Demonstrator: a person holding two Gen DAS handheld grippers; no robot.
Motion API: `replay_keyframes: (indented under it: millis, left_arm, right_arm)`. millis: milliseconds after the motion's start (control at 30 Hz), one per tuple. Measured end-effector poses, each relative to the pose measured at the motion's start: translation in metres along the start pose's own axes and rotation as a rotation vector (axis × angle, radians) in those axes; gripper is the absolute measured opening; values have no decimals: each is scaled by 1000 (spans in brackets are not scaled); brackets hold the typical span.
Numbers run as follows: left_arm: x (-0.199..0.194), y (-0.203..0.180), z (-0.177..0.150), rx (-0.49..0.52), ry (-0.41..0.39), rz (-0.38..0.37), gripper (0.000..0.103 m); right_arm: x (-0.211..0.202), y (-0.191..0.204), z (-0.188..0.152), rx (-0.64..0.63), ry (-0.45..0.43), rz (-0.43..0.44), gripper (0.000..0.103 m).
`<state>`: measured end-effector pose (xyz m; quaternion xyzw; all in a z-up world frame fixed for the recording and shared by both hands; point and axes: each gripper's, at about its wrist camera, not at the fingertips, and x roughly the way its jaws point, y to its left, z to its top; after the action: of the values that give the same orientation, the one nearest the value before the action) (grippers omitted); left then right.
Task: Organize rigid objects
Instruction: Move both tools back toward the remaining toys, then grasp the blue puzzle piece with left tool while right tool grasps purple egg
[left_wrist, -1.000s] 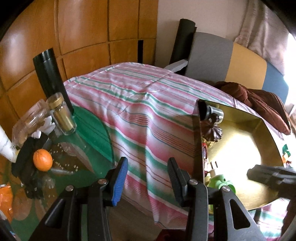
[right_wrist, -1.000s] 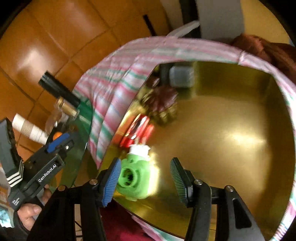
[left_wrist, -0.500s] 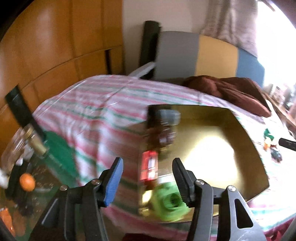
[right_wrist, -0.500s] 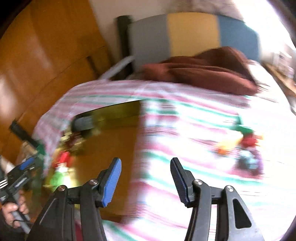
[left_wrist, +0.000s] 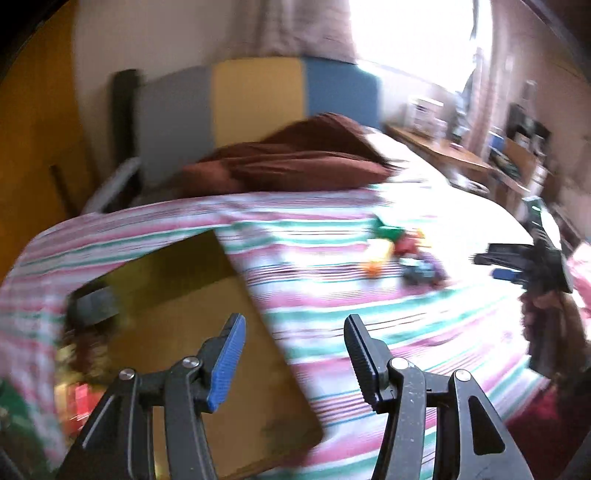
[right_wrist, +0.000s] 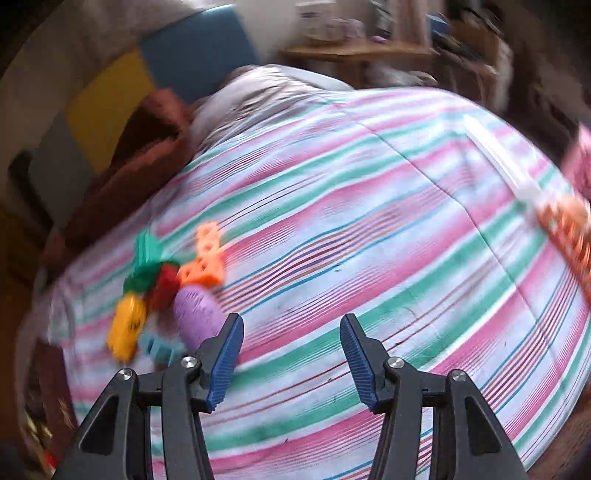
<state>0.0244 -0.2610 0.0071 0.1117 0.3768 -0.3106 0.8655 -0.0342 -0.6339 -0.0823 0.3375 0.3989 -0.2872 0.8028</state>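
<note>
A cluster of small plastic toys lies on the striped bedspread: an orange block piece, a green piece, a red piece, a yellow toy, a purple oval toy and a light blue piece. My right gripper is open and empty, just right of the cluster. My left gripper is open and empty over the right edge of the gold tray, which holds blurred items at its left side. The toy cluster also shows in the left wrist view.
A brown blanket lies at the head of the bed before a grey, yellow and blue headboard. A wooden side table stands beyond the bed. A patterned packet lies at the bed's right edge.
Both grippers have swung right, away from the gold tray and the green toy in it, toward the toy cluster on the bedspread. Both stay open and empty.
</note>
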Motion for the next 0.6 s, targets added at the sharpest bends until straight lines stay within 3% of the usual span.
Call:
replay_keyframes:
  millis: [167,400,467,600]
  left_arm:
    - [47,-59,14,60,89,-114,57]
    - [106,-114,27,206,156,-167,57]
    - [119,-122,31,237,154,-183,69]
    - [136,-132,38,268,129,-188,74]
  right_arm:
    - [4,-9,6,48,44,36,56]
    - [3,-10,4,55,68,82,56]
    - [2,-7,-1,58,74,94,56]
    - [2,-8,-1,63,82,100,56]
